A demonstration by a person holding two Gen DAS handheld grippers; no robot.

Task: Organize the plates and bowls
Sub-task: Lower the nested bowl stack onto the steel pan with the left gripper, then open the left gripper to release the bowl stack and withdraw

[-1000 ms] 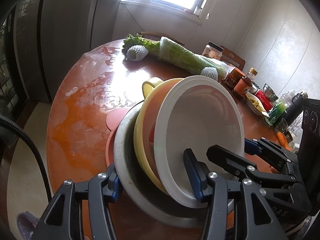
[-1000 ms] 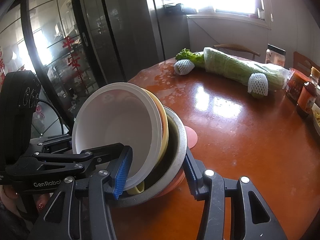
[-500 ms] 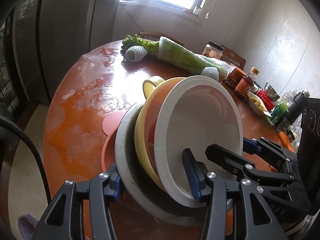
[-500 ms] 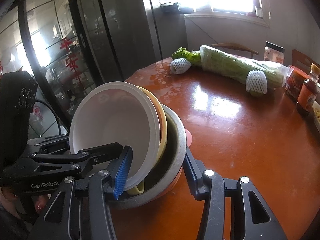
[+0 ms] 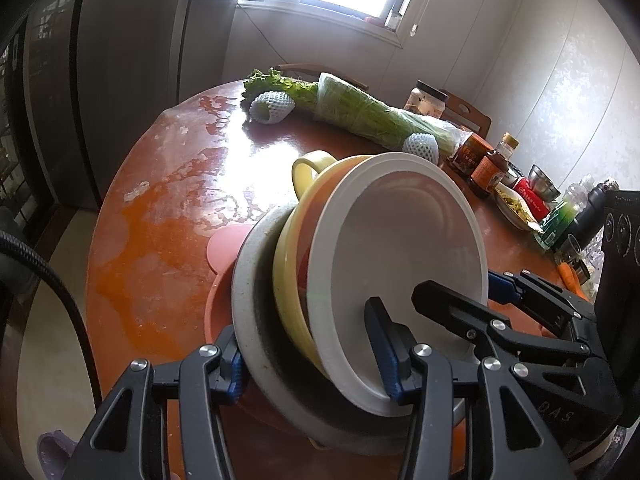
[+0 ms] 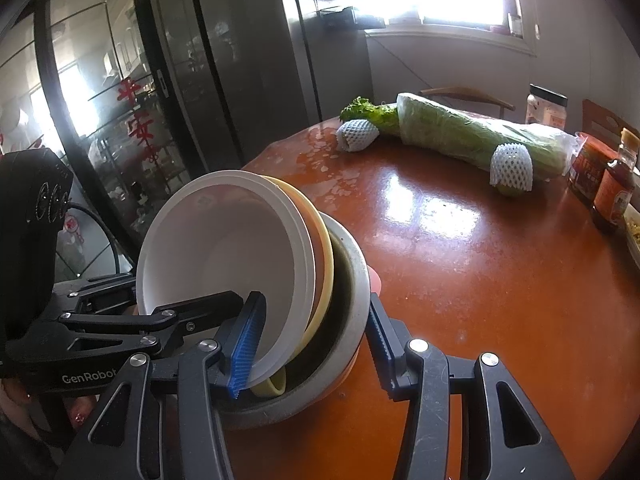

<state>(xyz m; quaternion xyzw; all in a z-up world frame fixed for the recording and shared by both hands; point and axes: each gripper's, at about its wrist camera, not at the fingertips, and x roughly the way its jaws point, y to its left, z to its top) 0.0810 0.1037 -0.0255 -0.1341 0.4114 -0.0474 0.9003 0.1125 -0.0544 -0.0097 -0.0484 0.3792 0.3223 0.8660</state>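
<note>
White is the colour of the top bowl point(image 5: 404, 248). It sits inside a yellow bowl point(image 5: 292, 280), and that one sits inside a big grey bowl point(image 5: 256, 320), with a pink plate point(image 5: 224, 240) under them all. The whole stack is tipped up on its edge near the middle of both pictures, over the shiny brown counter point(image 6: 500, 280).

In the left wrist view, the left gripper point(image 5: 312, 360) is at the bottom middle. Its jaws are wide apart, one outside the grey bowl and one inside the white bowl, so the rims lie between them. I cannot tell if they press hard. The right gripper point(image 5: 460, 292) comes in from the lower right and reaches into the white bowl too.

In the right wrist view, the right gripper point(image 6: 316, 328) stands the same way, around the other side of the stack. Both hands are just as near.

I think the next move is to set the stack down flat.

Only the left wrist view shows the pink plate well. Only the right wrist view shows the yellow cup point(image 6: 272, 386) low in the grey bowl.
</note>
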